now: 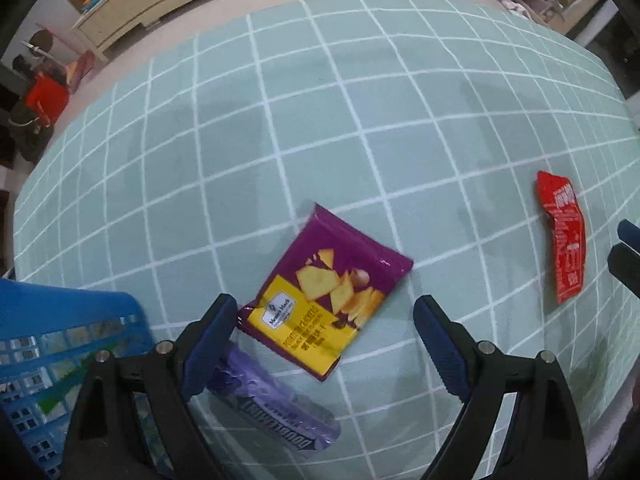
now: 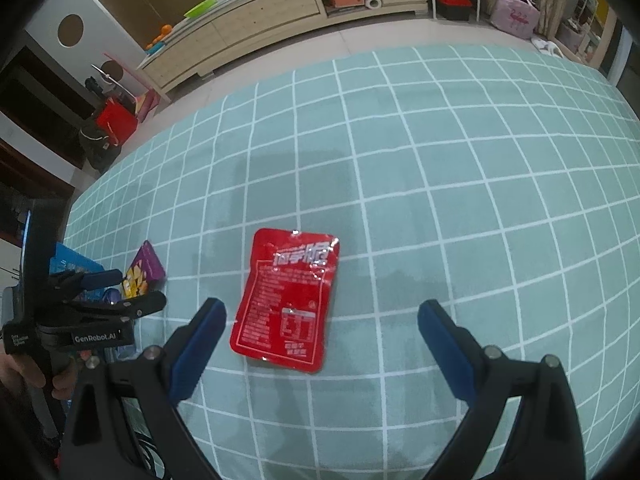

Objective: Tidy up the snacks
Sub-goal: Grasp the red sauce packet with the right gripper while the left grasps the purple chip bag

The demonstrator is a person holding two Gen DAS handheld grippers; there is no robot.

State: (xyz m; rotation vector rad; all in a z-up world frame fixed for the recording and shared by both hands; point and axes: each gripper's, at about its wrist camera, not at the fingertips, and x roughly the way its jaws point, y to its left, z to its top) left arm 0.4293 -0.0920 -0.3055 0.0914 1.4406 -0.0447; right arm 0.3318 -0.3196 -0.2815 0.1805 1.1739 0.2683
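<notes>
A purple and yellow cracker bag (image 1: pixel 326 292) lies flat on the green checked cloth. My left gripper (image 1: pixel 324 312) hangs open right above it, one blue pad at each side and neither touching. A violet Doublemint pack (image 1: pixel 276 404) lies just below, partly under the left finger. A red snack pouch (image 2: pixel 286 300) lies flat on the cloth, also at the right edge of the left wrist view as the red pouch (image 1: pixel 566 240). My right gripper (image 2: pixel 322 316) stands open over its near end, apart from it. A blue basket (image 1: pixel 52 344) sits at the left.
The green checked cloth (image 2: pixel 460 184) stretches far beyond the snacks. The left gripper (image 2: pixel 108 292) with a hand on its handle shows at the left of the right wrist view, over the cracker bag (image 2: pixel 142 272). A low cabinet (image 2: pixel 280 12) lines the far wall.
</notes>
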